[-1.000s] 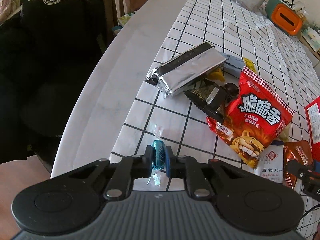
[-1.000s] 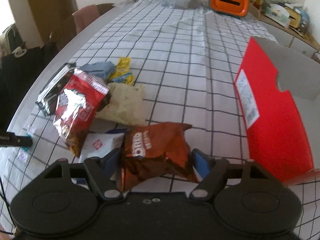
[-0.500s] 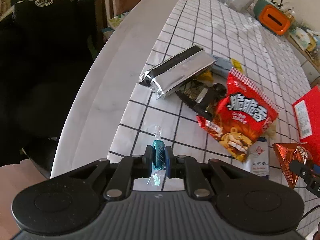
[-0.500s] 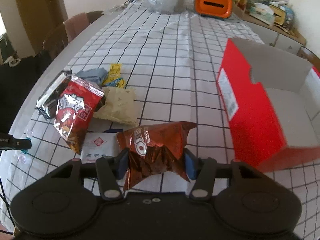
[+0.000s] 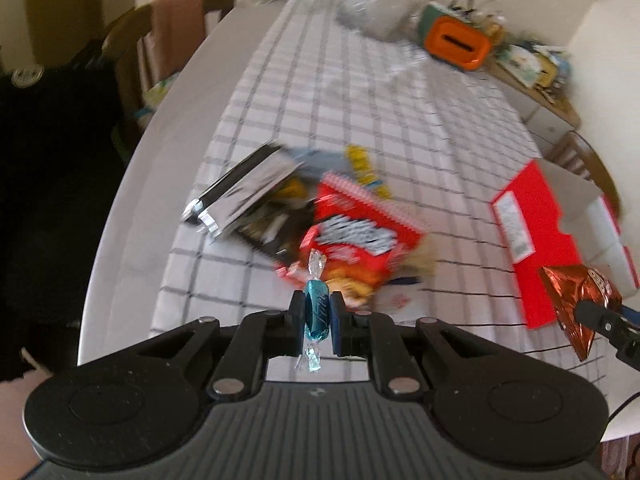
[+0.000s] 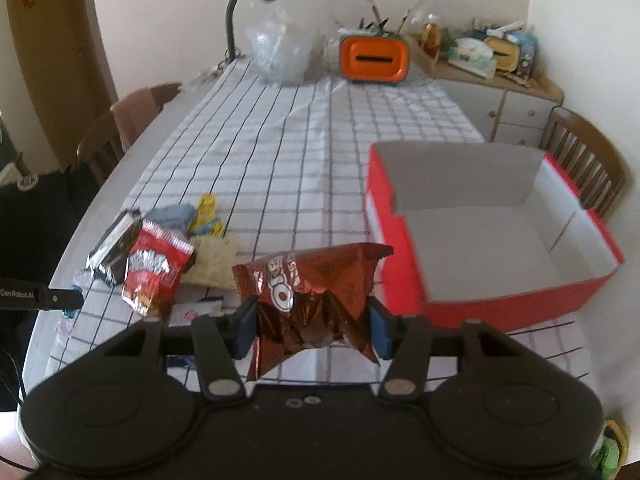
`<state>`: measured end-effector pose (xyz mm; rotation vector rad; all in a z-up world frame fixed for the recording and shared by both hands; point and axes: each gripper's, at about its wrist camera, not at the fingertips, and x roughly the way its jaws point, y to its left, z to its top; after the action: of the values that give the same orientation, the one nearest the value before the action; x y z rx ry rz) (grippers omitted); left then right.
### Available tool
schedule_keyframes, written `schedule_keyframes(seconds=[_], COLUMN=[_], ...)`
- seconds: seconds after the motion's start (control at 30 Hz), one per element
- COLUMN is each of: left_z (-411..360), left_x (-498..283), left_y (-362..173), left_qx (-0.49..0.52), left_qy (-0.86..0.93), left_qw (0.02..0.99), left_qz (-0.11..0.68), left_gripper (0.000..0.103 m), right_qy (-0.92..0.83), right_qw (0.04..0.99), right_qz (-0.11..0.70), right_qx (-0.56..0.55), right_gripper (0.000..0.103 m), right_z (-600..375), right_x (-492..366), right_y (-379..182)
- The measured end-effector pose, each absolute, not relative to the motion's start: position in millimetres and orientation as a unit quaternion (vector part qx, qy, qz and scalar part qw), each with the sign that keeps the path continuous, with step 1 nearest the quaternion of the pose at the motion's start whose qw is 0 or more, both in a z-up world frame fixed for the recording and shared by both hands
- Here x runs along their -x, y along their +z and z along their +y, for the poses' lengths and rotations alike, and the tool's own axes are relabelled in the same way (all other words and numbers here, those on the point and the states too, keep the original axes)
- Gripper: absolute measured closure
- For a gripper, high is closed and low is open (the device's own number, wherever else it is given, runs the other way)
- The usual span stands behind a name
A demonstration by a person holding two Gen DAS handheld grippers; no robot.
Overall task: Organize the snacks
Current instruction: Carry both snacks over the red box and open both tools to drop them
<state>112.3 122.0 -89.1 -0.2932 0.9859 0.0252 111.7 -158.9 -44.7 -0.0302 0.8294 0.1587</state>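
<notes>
— What have I got in each hand right now?

— My left gripper [image 5: 317, 318] is clamped tight on a small blue foil-wrapped candy with twisted clear ends [image 5: 317, 312], held upright between the pads, off the bench [image 6: 256, 148]. My right gripper [image 6: 312, 326] is pinching a crumpled brown foil Oreo snack packet [image 6: 316, 300]; its jaws closed in on the packet a moment ago, and the pads press its sides.

— Where is all that relative to the open red cardboard box with the white inside [image 6: 492, 240]?

— The packet hangs in the air just left of the box's near corner. The candy is well to the box's left. Left of the box, on the black-and-white checked cloth, lies the rest of the pile: a red crinkled snack bag [image 6: 154, 276], a silver foil pouch [image 6: 114, 250] beyond it, and small yellow sachets [image 6: 206, 212] behind. Past the box, at the bench's far end, stands an orange slotted holder [image 6: 375, 60].
</notes>
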Motion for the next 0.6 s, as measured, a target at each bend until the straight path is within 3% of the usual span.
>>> schedule_keyframes(seconds=[0.6], left_z=[-65.7], left_x=[-153.7], left_y=[-21.6], left_qx=[0.091], left_qy=[-0.027], left_qw=[0.903], left_qz=[0.420], left_gripper=[0.091], right_qy=[0.089], right_qw=[0.929], right_qz=[0.359], right_qx=[0.011], right_gripper=[0.048], right_z=[-309.9], right_x=[-144.5], right_y=[-10.7])
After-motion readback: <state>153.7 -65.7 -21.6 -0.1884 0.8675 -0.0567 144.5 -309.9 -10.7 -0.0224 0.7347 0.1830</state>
